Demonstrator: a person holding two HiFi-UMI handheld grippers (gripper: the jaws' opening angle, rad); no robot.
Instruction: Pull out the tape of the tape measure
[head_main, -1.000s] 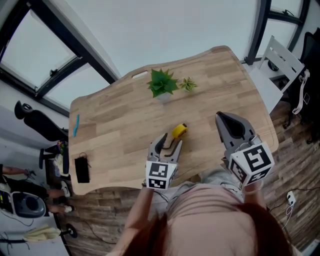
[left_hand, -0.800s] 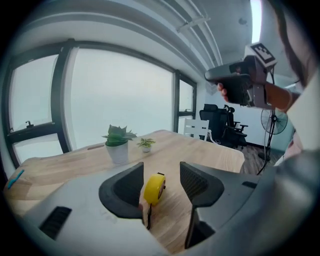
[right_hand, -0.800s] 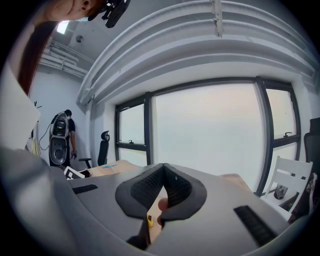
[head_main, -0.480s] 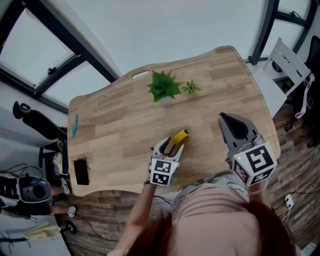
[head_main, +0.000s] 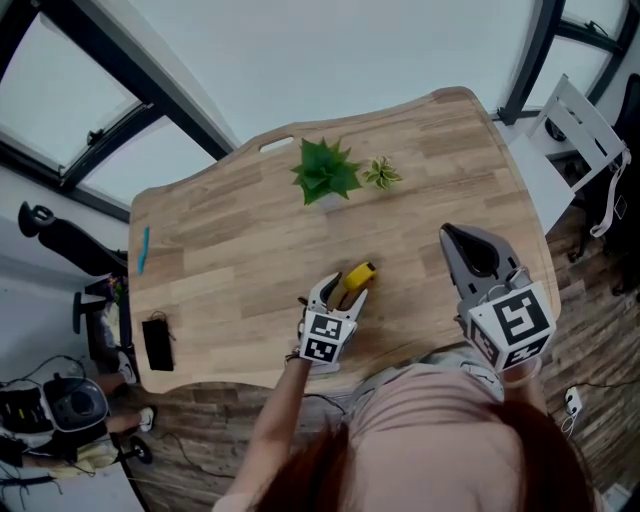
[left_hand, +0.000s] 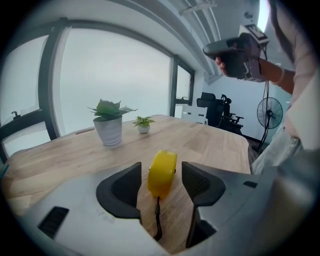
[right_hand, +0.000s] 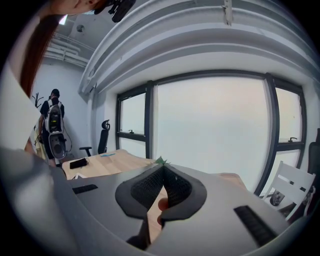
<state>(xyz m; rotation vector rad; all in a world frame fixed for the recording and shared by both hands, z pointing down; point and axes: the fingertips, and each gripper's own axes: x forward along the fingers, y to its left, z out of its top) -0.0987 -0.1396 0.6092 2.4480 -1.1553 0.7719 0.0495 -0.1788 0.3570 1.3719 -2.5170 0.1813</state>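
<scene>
Left gripper view: left gripper (left_hand: 161, 169) jaws opening astride the tape measure (left_hand: 162, 176), not pressing; right gripper (right_hand: 162, 170) pinched together, empty. An off-centre squeeze probably topples it.

The table (head_main: 230, 250) is light wood, smooth and matt, with clear grain. I see the tape measure (left_hand: 161, 173) in yellow plastic, smooth and a little glossy; its black strap (left_hand: 157, 220) looks matt. The plant pot (left_hand: 108, 131) is pale and matt. The right gripper (right_hand: 161, 170) is grey matt plastic, its pads (right_hand: 149, 187) black and finely ribbed.
</scene>
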